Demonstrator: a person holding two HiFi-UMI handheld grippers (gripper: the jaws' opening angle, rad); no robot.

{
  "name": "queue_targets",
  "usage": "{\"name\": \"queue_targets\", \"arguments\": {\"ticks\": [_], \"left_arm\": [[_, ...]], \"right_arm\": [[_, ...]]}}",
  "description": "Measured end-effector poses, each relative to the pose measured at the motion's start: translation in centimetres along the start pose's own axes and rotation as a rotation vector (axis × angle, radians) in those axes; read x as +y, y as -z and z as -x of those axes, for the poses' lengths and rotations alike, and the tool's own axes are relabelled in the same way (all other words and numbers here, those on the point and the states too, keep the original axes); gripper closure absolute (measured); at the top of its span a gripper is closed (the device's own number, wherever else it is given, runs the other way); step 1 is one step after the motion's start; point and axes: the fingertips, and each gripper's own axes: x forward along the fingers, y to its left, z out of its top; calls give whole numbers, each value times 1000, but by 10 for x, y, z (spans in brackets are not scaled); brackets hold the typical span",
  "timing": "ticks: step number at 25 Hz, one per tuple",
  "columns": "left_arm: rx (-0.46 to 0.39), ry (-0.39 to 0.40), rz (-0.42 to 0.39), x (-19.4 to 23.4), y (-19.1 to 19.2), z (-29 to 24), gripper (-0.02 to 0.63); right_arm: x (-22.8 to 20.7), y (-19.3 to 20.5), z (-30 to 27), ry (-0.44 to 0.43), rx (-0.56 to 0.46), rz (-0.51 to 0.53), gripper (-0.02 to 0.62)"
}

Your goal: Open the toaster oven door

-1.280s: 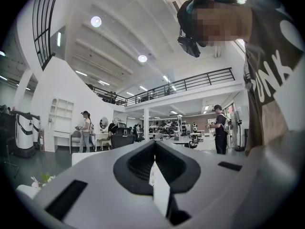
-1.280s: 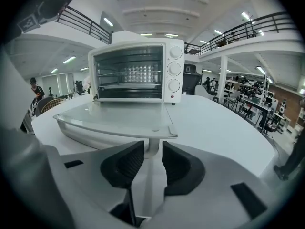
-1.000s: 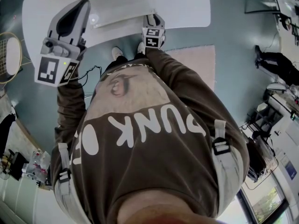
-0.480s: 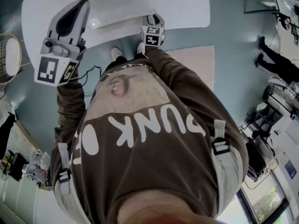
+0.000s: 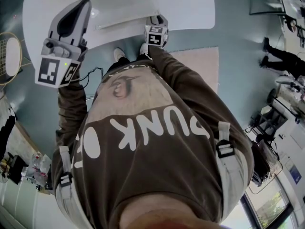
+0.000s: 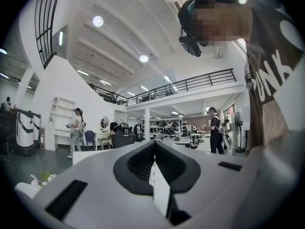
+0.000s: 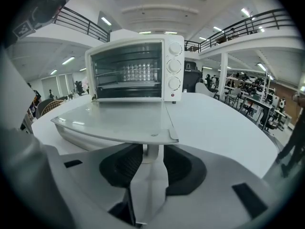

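Note:
The white toaster oven [image 7: 136, 70] stands on the white round table [image 7: 224, 128], with three knobs [image 7: 174, 66] down its right side. Its glass door [image 7: 119, 120] lies fully down, flat and level, over the table's near edge [image 5: 125, 19]. My right gripper [image 7: 145, 185] sits just under the door's front edge at the handle [image 7: 81, 138], with its jaws apart and not pressing on the handle. In the head view it is at the table's edge [image 5: 156, 22]. My left gripper [image 5: 78, 8] is raised at the left, shut and empty, and points into the hall [image 6: 159, 190].
A badminton racket [image 5: 8, 56] lies at the far left and a pink mat [image 5: 200, 66] is on the floor to the right of my feet. People stand far off in the hall [image 6: 76, 130] [image 6: 214, 135]. Desks and gear crowd the right side [image 5: 281, 109].
Both grippers and the lowered door stay where they were. Only a person at the far right of the head view has shifted.

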Motion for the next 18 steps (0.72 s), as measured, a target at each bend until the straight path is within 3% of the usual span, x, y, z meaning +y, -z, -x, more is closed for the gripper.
{"name": "queue_targets", "arguments": {"ticks": [18], "left_arm": [[-1,19,10,-2,4,-5,601]], "right_arm": [[0,4,22,-40,-15,7,437]]}}
